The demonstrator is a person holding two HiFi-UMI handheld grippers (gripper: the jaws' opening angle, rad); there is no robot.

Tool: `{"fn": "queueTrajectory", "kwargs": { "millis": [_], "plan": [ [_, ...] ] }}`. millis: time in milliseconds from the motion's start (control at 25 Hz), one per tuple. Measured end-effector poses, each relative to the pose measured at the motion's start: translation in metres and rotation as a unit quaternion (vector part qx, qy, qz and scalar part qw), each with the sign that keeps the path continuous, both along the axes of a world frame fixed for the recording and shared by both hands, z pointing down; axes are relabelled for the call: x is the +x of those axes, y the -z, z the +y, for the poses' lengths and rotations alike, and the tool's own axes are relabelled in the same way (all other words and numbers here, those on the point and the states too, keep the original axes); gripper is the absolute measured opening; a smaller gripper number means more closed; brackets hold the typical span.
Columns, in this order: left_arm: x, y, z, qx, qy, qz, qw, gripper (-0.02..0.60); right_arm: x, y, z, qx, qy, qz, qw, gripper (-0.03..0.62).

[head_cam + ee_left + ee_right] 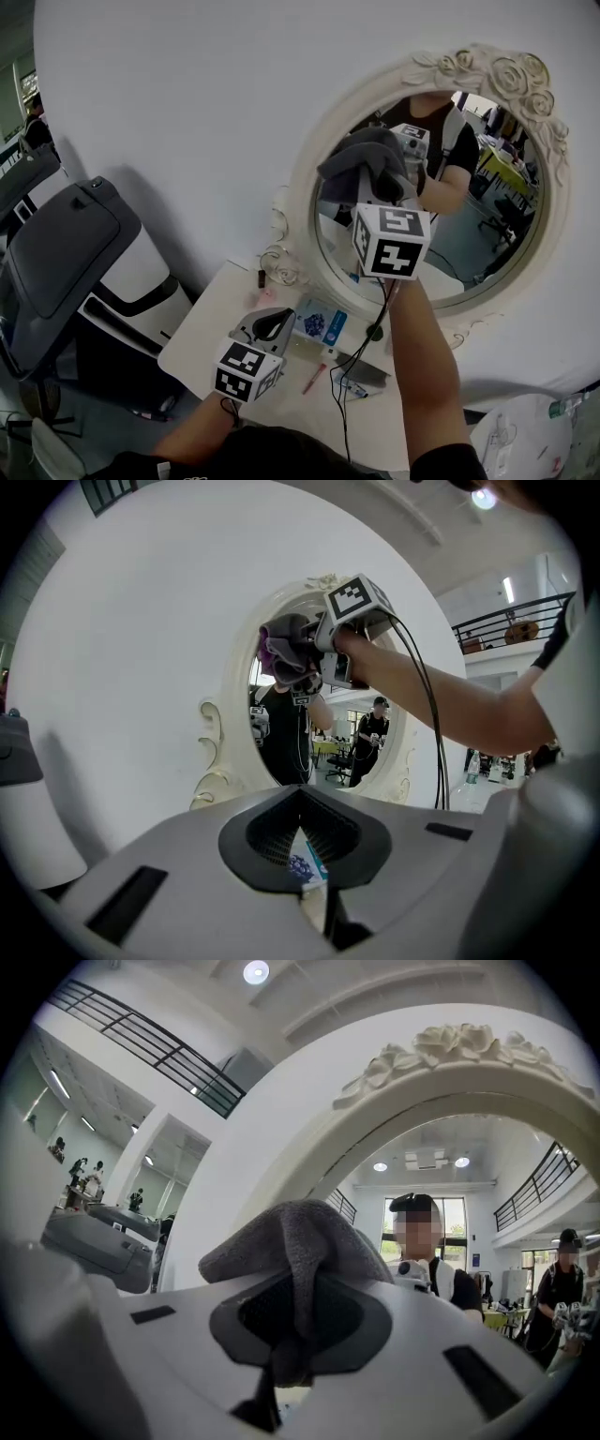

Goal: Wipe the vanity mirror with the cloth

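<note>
Right tool (378,187) clamped on a fold of cloth (358,155), held at the mirror's (473,234) upper left; contact unclear. Left tool (274,323) closed, empty, low over counter (202,333). Risk: narrow grip, so drag could pull the cloth free and the bare tool would scrape glass.

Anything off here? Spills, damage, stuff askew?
Nothing stands out. The right gripper holds the grey cloth up at the oval vanity mirror, whose ornate frame looks intact. A blue packet and a pink pen lie loose on the white table. No spill is visible.
</note>
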State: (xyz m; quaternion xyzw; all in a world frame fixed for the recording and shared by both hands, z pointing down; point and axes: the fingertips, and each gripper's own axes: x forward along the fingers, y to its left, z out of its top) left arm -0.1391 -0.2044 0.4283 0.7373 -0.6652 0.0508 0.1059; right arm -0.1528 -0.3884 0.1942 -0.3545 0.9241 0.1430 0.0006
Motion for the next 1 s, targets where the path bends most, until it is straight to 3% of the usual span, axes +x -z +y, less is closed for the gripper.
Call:
{"fn": "queueTrajectory", "kwargs": {
  "millis": [200,480,640,1000],
  "plan": [
    [-0.01,0.003,0.003,0.005,0.013,0.001,0.9999,-0.002,-0.039,-0.025,0.01,0.009,0.018,0.031,0.999,0.041],
    [-0.01,0.001,-0.001,0.003,0.012,0.004,0.9999,-0.002,-0.036,-0.028,0.009,0.006,0.033,0.031,0.999,0.041],
    [0.001,0.005,-0.007,0.011,-0.002,0.002,0.9999,-0.002,-0.012,-0.03,0.004,-0.01,0.027,0.019,0.999,0.041],
    [0.042,0.007,-0.023,0.011,-0.06,-0.003,0.9981,-0.002,0.084,-0.014,-0.018,-0.011,-0.033,0.001,0.999,0.041]
  ]
}}
